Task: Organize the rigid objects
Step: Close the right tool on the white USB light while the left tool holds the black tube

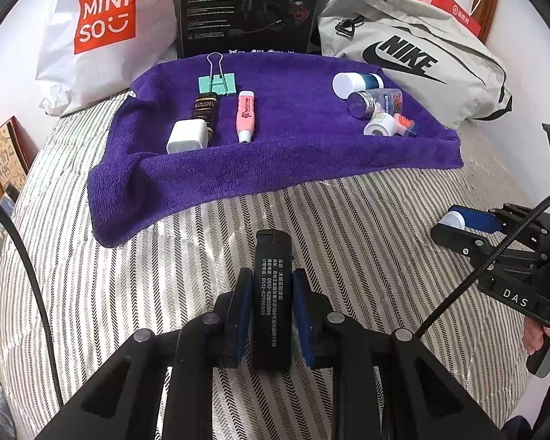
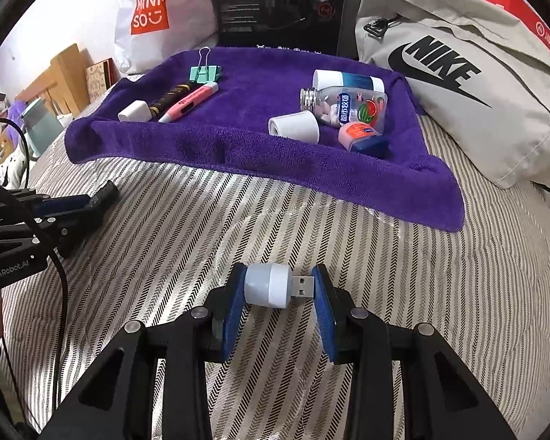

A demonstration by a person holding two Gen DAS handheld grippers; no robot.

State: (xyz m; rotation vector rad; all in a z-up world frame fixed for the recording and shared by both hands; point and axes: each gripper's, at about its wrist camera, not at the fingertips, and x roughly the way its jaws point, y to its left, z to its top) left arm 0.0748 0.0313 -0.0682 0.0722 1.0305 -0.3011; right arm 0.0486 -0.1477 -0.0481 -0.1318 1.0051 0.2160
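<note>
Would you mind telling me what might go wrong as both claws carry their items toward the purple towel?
1. The right claw pinches the USB night light end to end, one pad on the bare plug tip; it may pivot out.
2. The round candy bottle and white cap lie on their sides in a tight cluster; a nudge could roll them.
3. The left claw holds the black lighter low down, so its long free end could knock things on the towel.
</note>
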